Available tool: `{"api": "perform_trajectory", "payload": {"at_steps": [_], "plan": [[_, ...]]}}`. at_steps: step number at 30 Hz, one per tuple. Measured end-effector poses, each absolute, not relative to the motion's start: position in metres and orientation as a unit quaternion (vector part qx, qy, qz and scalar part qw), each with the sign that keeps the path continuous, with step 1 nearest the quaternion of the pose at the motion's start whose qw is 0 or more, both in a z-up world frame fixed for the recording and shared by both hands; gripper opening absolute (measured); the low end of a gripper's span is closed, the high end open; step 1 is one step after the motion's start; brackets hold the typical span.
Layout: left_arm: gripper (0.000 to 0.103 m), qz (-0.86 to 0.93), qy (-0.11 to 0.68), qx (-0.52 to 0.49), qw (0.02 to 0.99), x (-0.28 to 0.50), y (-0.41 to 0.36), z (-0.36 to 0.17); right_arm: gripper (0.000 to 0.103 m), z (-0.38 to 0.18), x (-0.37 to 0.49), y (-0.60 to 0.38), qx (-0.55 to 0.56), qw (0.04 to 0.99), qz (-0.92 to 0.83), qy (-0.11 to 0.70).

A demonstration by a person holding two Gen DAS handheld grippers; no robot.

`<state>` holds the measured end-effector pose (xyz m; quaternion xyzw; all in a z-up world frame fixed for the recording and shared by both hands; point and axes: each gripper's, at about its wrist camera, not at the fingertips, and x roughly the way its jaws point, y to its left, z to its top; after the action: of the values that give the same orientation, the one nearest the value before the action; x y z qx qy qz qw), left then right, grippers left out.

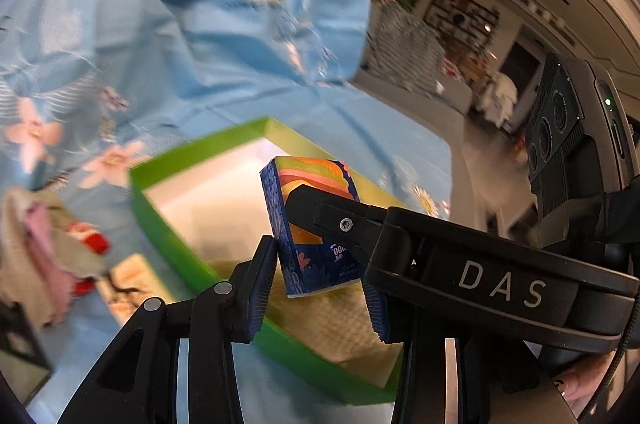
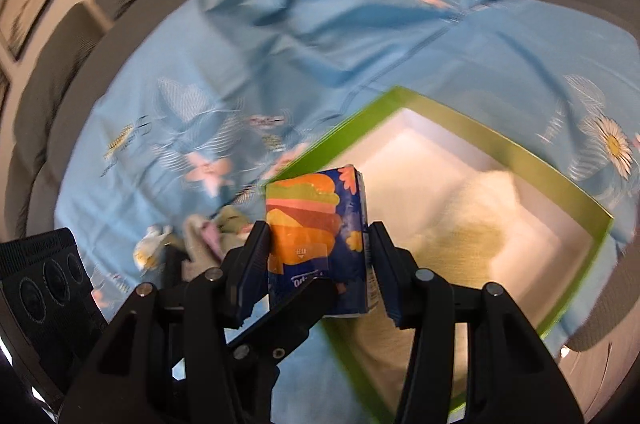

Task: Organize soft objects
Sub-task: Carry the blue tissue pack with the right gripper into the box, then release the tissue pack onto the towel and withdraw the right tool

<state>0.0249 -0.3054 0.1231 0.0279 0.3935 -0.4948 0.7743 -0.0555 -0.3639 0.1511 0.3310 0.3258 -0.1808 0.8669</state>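
A dark-blue tissue pack with orange, pink and green stripes (image 2: 316, 232) is clamped between the fingers of my right gripper (image 2: 320, 268), above the near-left corner of a green-walled box (image 2: 480, 128). In the left wrist view the same pack (image 1: 308, 224) sits between my left gripper's blue pads, with the right gripper's finger (image 1: 320, 212) across it. My left gripper (image 1: 320, 288) is open around the pack; its left pad (image 1: 262, 280) is at the pack's edge. A pale yellow cloth (image 2: 472, 224) lies inside the box.
A light-blue floral sheet (image 2: 280, 64) covers a grey sofa (image 2: 60, 72). A heap of small cloths (image 1: 44, 248) lies left of the box, also seen in the right wrist view (image 2: 204, 232). A cluttered room lies beyond on the right (image 1: 460, 24).
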Motion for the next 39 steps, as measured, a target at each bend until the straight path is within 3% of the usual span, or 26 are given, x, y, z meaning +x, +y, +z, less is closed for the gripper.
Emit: {"api": "perform_trajectory", "payload": {"at_steps": [14,23,26,28,30,39], "plan": [[0.042,-0.484,0.458,0.088,0.740,0.016,-0.348,0.091,0.050,0.107,-0.067,-0.401,0.372,0.822,-0.227,0.367],[0.042,-0.466,0.455,0.104,0.752,0.015,-0.348,0.091,0.051,0.098,-0.066,-0.405,0.391,0.812,-0.232,0.365],[0.042,-0.466,0.454,0.062,0.757,0.019,-0.330,0.101,0.063,0.107,-0.072,-0.403,0.384,0.822,-0.242,0.344],[0.049,-0.463,0.444,0.029,0.766,0.021,-0.310,0.113,0.074,0.115,-0.076,-0.401,0.371,0.830,-0.251,0.332],[0.082,-0.446,0.431,0.002,0.784,0.021,-0.283,0.126,0.074,0.123,-0.081,-0.399,0.372,0.841,-0.243,0.310],[0.086,-0.269,0.405,-0.083,0.870,0.019,-0.131,0.138,0.078,0.159,-0.062,-0.353,0.319,0.887,-0.176,0.285]]}}
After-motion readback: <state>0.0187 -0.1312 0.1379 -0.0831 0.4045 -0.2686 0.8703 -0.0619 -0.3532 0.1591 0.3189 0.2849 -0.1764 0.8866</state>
